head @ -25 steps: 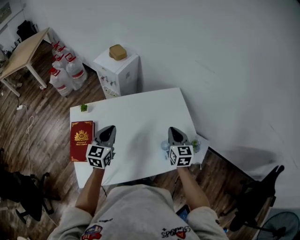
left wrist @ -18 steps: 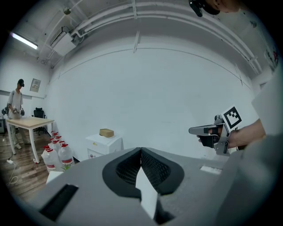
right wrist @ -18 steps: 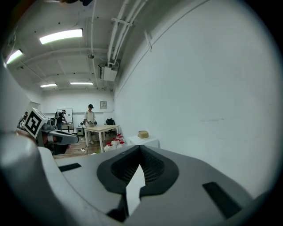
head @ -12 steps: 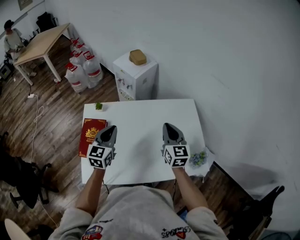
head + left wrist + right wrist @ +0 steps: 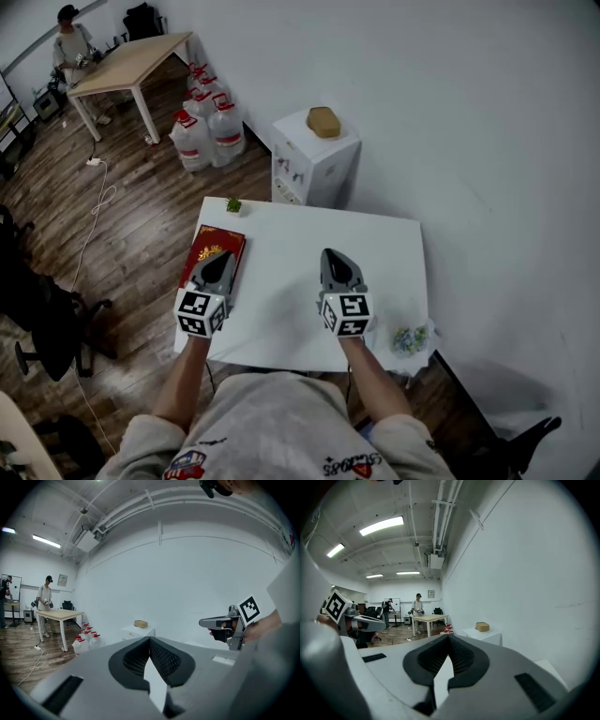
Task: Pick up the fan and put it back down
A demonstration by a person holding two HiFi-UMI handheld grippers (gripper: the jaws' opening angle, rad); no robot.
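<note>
No fan shows in any current view. Both grippers hover level over the white table (image 5: 394,234), side by side and pointing away from me. My left gripper (image 5: 218,265) is shut and empty, its tips above the near end of a red book (image 5: 219,242). My right gripper (image 5: 335,260) is shut and empty over the middle of the table. In the left gripper view the jaws (image 5: 150,639) meet at the tips, and the right gripper (image 5: 201,622) shows at the right. In the right gripper view the jaws (image 5: 449,637) are also together.
A small green plant (image 5: 233,203) sits at the table's far left corner, a small bunch of flowers (image 5: 410,338) at its near right corner. Beyond stand a white cabinet (image 5: 314,159) with a brown box (image 5: 323,121), water bottles (image 5: 206,127), a wooden table (image 5: 131,61) with a person (image 5: 70,42), and a dark chair (image 5: 37,309) at the left.
The head view has swung left, and the floor fan at the lower right has left the picture. Both grippers moved left over the table; the left one now hangs over the red book.
</note>
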